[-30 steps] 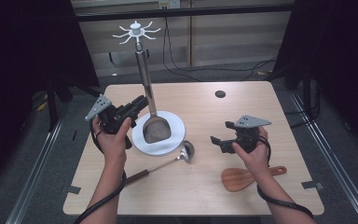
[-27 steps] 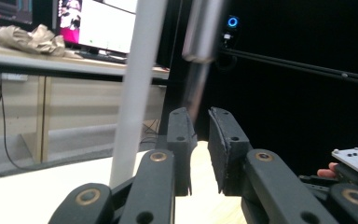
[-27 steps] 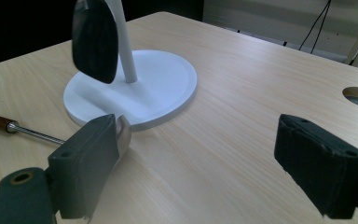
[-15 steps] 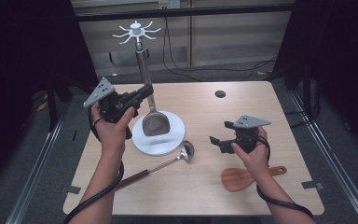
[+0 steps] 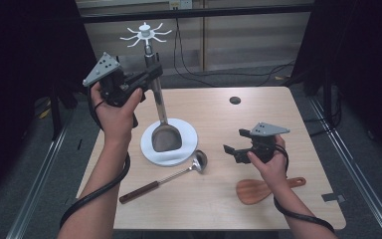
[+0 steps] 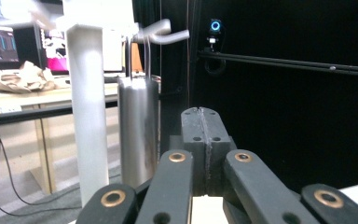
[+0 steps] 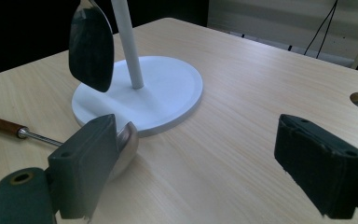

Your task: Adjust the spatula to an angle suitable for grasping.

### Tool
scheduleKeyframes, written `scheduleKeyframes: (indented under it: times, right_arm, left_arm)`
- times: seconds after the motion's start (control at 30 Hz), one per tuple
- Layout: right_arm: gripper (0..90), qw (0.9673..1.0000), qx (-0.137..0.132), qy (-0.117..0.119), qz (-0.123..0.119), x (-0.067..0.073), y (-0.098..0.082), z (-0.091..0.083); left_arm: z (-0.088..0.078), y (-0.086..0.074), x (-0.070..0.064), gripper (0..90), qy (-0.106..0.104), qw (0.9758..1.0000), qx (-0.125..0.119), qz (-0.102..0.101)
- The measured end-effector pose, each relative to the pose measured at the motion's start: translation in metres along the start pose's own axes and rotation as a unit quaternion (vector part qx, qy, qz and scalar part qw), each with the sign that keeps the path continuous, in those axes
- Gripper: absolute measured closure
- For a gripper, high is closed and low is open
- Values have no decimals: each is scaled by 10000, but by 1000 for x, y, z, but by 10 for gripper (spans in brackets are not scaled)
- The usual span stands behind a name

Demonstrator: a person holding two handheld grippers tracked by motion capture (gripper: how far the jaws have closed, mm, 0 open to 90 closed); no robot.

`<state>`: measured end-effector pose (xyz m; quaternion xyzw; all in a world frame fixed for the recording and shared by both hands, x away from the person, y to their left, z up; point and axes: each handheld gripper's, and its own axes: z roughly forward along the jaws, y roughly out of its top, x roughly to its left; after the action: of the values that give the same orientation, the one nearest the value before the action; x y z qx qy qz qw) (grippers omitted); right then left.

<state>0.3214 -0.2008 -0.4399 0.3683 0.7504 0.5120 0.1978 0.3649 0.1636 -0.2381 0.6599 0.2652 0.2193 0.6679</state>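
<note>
Spatula point(image 5: 166, 137) held aloft beside post point(image 7: 128, 46), blade clear of base point(image 5: 186, 132), loop level with hook point(image 6: 165, 36) but not confirmed hung, left gripper point(image 5: 151, 74) clamped at handle; right gripper point(image 5: 231, 149) idle, jaws apart; ladle point(image 5: 199, 160) and paddle point(image 5: 253, 190) left on table point(image 5: 258, 119).

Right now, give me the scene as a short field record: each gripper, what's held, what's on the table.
left gripper: shut on the metal spatula handle, raised beside the white stand's post
spatula: hangs upright, blade off the stand base
stand top: hooks above the handle end
right gripper: open, holds nothing, low over the table
ladle: lies flat in front of the base
wooden spatula: lies flat beside the right hand
</note>
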Motion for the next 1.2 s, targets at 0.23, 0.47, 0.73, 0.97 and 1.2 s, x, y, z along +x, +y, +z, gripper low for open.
scheduleKeyframes:
  times: [0.23, 0.47, 0.73, 0.97, 1.2]
  right_arm:
    - [130, 10000, -42, 7, 19, -2, 0, -1]
    - [130, 10000, -50, 33, 40, -2, 0, -1]
    - [130, 10000, -19, 42, 28, -1, -1, 1]
    - [130, 10000, -24, 33, 35, -1, -1, 1]
    - [130, 10000, 1, 53, 38, -1, -1, 1]
  left_arm:
    - [7, 13, 0, 900, 147, 9998, -145, -35]
    - [8, 17, 5, 900, 311, 9991, -263, -124]
    - [1, 21, 9, 900, 401, 9985, -322, -178]
    - [-6, 23, 14, 900, 552, 9974, -414, -211]
    - [-10, 26, 17, 900, 615, 9970, -425, -191]
